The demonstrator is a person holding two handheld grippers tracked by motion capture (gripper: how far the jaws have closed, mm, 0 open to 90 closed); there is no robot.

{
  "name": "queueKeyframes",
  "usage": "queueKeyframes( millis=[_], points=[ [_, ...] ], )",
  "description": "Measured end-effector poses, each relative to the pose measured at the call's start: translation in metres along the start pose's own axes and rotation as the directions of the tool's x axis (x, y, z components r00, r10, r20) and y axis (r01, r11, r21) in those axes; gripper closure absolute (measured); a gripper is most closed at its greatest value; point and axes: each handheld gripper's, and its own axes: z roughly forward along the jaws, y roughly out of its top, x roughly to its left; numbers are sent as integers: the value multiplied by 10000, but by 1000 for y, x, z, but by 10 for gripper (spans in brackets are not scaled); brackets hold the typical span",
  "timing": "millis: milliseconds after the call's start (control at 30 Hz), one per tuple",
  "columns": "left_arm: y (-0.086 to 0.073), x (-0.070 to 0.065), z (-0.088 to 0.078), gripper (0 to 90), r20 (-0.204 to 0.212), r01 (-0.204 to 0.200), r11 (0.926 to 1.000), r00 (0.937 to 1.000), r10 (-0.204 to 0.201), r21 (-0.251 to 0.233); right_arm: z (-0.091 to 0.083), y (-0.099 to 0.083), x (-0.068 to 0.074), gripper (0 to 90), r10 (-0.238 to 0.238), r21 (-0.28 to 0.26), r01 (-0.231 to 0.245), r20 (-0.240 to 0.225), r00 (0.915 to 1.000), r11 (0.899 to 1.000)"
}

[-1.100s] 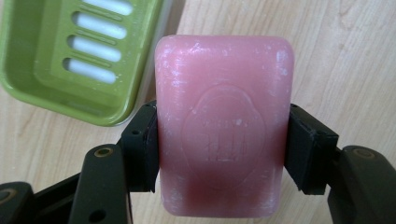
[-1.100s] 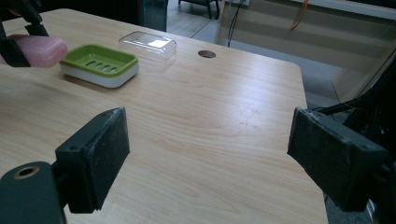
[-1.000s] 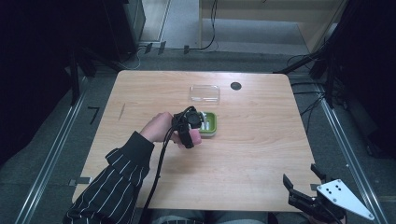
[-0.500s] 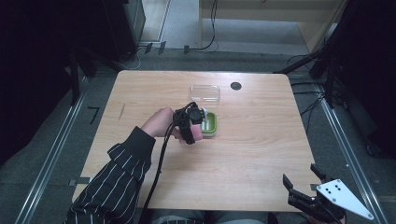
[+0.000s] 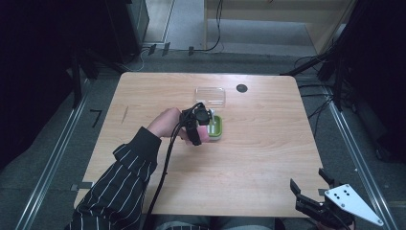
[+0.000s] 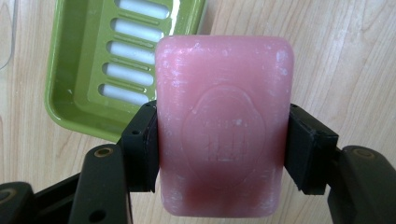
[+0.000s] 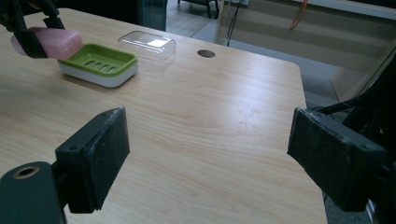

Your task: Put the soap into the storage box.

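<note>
My left gripper point(image 6: 219, 140) is shut on a pink bar of soap point(image 6: 222, 126), both pads pressing its long sides. It hangs above the table at the near left edge of a green soap dish point(image 6: 74, 93) with a slotted white insert. In the high view the left gripper point(image 5: 200, 130) sits mid-table beside the green soap dish point(image 5: 217, 127). In the right gripper view, the pink soap point(image 7: 51, 43) hovers left of the dish point(image 7: 99, 63). My right gripper point(image 7: 205, 158) stands open with nothing between its jaws, at the table's near right corner point(image 5: 313, 201).
A clear plastic lid point(image 5: 210, 96) lies just behind the dish. A round dark cable hole point(image 5: 242, 88) sits in the wooden table point(image 5: 268, 153) near its far edge. A striped sleeve point(image 5: 119, 187) comes in from the near left. Metal rails flank the table.
The left hand has shifted slightly to the right and away, bringing the soap closer to the dish. The right gripper has stayed put.
</note>
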Motion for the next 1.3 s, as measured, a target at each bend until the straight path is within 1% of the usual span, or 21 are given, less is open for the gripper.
queueKeyframes(
  millis=[200,233,333,400,433,533,600,633,733,800,833,933,967,1000,1100,1167,1200,1300],
  points=[
    [2,5,0,383,-105,-102,9999,9999,102,-40,0,0,0,129,14,32,-14,5,10000,10000],
    [2,6,-1,383,-91,-41,10000,10000,40,-55,0,0,0,129,17,43,-17,3,10000,10000],
    [1,9,-1,383,-143,-44,9999,9999,42,-120,0,0,0,129,14,43,-14,20,10000,10000],
    [2,10,-1,383,-153,18,10000,9999,-20,-82,0,0,0,129,53,48,-53,32,10000,10000],
    [2,11,0,383,-196,-25,9999,9998,22,-131,0,-1,0,129,58,47,-58,46,10000,10000],
    [2,13,0,383,-134,-72,9999,9999,70,-130,0,-1,-1,129,35,52,-35,72,10000,10000],
    [3,14,1,383,-176,-202,9997,9996,200,-111,-1,-1,-1,129,21,74,-22,87,10000,10000],
    [4,15,1,383,-147,-143,9999,9998,141,-80,-1,-1,-2,129,23,72,-23,89,10000,10000],
    [5,17,2,383,-189,-128,9998,9997,125,-146,-2,-2,-2,129,38,67,-39,136,9999,10000],
    [5,19,2,383,-210,-186,9998,9996,184,-85,-3,-2,-2,129,47,91,-49,152,9999,9999],
    [5,19,2,383,-214,-143,9998,9997,141,-115,-3,-2,-2,129,58,91,-60,161,9999,9999],
    [6,22,2,383,-279,-184,9997,9995,179,-151,-4,-3,-3,129,69,85,-71,207,9998,9999],
    [6,22,2,383,-275,-132,9997,9995,125,-227,-5,-3,-3,129,80,89,-81,207,9998,9999],
    [6,23,2,383,-259,-105,9998,9996,100,-195,-5,-3,-2,129,80,79,-82,211,9997,9999],
    [7,24,3,383,-323,-155,9995,9994,146,-261,-6,-3,-3,129,106,67,-107,246,9996,9999],
    [8,26,3,383,-316,-254,9994,9992,246,-249,-7,-3,-3,129,108,76,-109,244,9996,9999],
    [8,26,4,383,-378,-308,9991,9988,297,-290,-7,-3,-3,129,87,66,-89,261,9996,9999],
    [8,28,4,383,-411,-265,9991,9988,252,-318,-7,-4,-3,129,105,76,-107,256,9996,9999]
  ],
)
